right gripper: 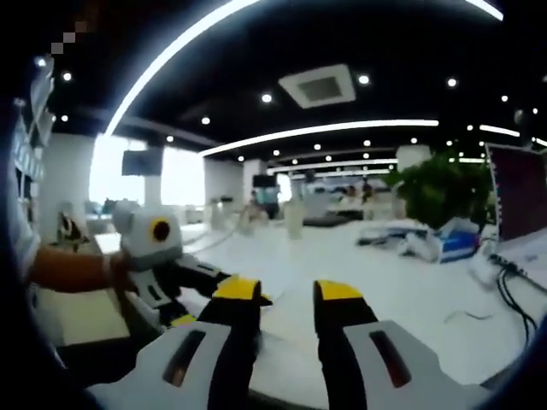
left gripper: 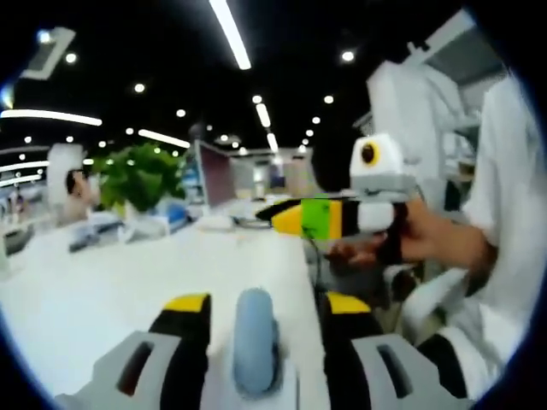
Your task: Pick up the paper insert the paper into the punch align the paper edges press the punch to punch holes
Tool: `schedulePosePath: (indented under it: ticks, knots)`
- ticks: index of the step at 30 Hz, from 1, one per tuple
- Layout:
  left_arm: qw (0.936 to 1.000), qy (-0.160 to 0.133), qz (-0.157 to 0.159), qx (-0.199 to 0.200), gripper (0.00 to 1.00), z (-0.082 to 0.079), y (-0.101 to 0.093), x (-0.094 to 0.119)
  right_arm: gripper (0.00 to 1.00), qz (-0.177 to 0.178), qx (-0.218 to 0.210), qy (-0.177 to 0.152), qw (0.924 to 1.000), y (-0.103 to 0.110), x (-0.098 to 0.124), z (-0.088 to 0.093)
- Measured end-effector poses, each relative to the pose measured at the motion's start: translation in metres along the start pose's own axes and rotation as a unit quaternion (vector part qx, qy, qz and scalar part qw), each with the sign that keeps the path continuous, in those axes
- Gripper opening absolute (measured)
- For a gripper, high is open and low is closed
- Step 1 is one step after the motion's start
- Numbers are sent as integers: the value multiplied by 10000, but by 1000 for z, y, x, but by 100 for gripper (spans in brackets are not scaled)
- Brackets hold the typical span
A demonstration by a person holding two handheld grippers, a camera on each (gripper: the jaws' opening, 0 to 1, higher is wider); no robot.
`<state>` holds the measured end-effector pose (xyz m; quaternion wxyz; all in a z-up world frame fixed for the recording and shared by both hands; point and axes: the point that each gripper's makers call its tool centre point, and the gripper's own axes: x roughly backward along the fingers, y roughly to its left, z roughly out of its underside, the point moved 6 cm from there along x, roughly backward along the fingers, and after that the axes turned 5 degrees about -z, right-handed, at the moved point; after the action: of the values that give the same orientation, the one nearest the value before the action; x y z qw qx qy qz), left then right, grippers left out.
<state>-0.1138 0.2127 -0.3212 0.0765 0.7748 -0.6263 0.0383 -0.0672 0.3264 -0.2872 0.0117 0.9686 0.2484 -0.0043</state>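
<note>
My left gripper (left gripper: 267,303) is raised above a white table (left gripper: 128,290), its yellow-tipped jaws apart. A rounded blue-grey part (left gripper: 255,342) stands in the gap and touches neither jaw; I cannot tell what it is. My right gripper (right gripper: 289,295) is also open over the table (right gripper: 410,282), with nothing between its jaws. A hand holds the right gripper (left gripper: 278,218) at the right of the left gripper view, its yellow and green jaws pointing left. In the right gripper view, the left gripper (right gripper: 192,299) comes in from the left, held by a hand (right gripper: 68,265).
A green plant (left gripper: 137,175) and a monitor (left gripper: 214,175) stand at the table's far side. Black cables (right gripper: 513,299) lie near a monitor (right gripper: 520,192) at the right of the right gripper view. A person in white (left gripper: 504,222) is close on the right.
</note>
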Motion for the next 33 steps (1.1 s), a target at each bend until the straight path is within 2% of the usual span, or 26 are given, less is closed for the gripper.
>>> schedulePosePath:
  ticks: [6,12,15,21,26,33]
  knots:
    - [10000,20,-10,26,56,-2,-2,15,34,-190,-4,157,9997,1,2,5]
    - [9999,75,-9,88,60,4,-11,42,35,-256,-58,308,9992,-1,7,9]
    - [9999,61,-134,69,61,7,-12,64,38,-343,-1,502,9981,1,11,12]
    - [9981,-90,-547,258,63,5,-1,108,47,-577,233,877,9942,7,15,19]
    - [9966,17,-789,230,65,11,9,138,46,-762,355,977,9917,9,22,17]
    - [9922,92,-1127,517,64,29,32,172,44,-803,391,1008,9909,7,32,16]
